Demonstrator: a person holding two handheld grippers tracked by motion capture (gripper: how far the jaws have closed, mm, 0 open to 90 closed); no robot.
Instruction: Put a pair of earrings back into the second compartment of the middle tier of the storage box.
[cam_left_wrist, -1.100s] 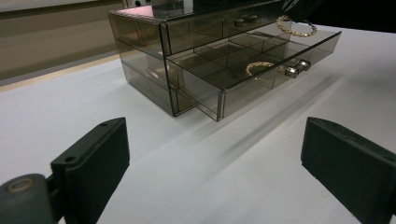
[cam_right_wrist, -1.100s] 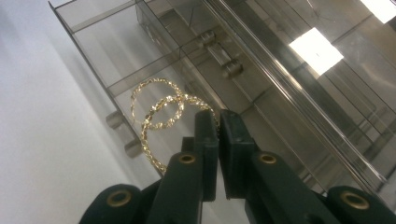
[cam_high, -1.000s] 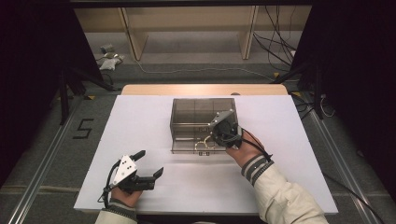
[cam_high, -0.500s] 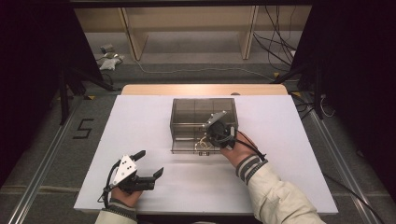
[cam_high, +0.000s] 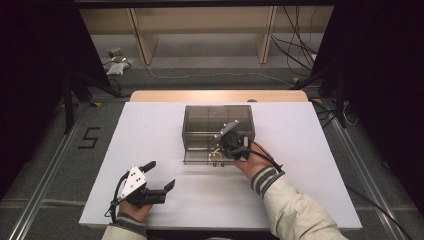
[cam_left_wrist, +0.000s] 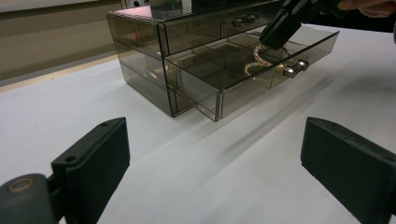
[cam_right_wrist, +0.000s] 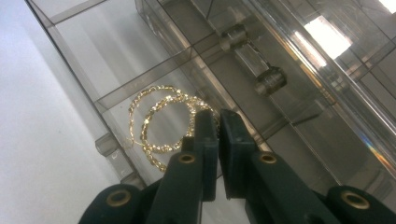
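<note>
Nearest the person, the left gripper (cam_high: 161, 176) rests low on the white worktop (cam_high: 150, 130), its jaws spread wide with nothing between them. Farther in, the right gripper (cam_high: 223, 146) reaches into the pulled-out lower drawer (cam_left_wrist: 261, 79) of one smoky clear drawer box (cam_high: 200, 125), which stands near the middle of the worktop. In the right gripper view its jaws are nearly pressed together, a thin gap between them, with their tips at the edge of a gold beaded chain (cam_right_wrist: 159, 121); whether they pinch a strand cannot be told. The chain lies coiled in loops on the drawer floor, in a front compartment beside a divider. Two small metal knobs (cam_left_wrist: 294, 68) sit on the drawer front. Beyond the worktop's left edge, a single "5" (cam_high: 90, 137) is marked on the floor.
</note>
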